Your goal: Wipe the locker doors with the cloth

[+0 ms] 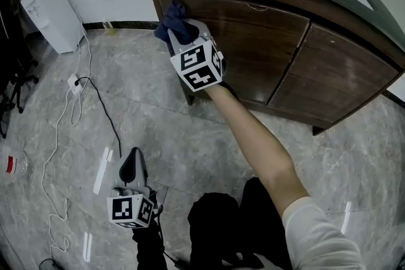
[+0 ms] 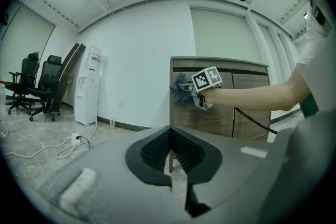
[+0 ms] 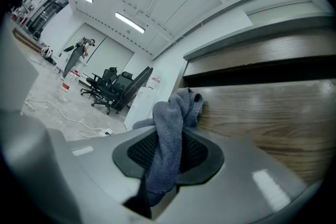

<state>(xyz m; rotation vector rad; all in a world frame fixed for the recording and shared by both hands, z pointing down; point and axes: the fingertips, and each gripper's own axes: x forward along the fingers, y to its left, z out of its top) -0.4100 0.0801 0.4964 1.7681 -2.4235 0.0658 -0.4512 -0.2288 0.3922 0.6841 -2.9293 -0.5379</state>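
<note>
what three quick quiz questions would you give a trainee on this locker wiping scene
1. True or false: the right claw is closed on the cloth.
2. Where does the cloth press? A) upper left of the left door B) middle of the right door C) the floor
3. Fill in: the left claw holds ____.
Key: 1 true; 2 A; 3 nothing

Right arm [image 1: 253, 136] at full stretch, right gripper [image 1: 180, 31] tight on the cloth [image 1: 172, 19]; left gripper [image 1: 131, 161] low, jaws together, empty
</note>
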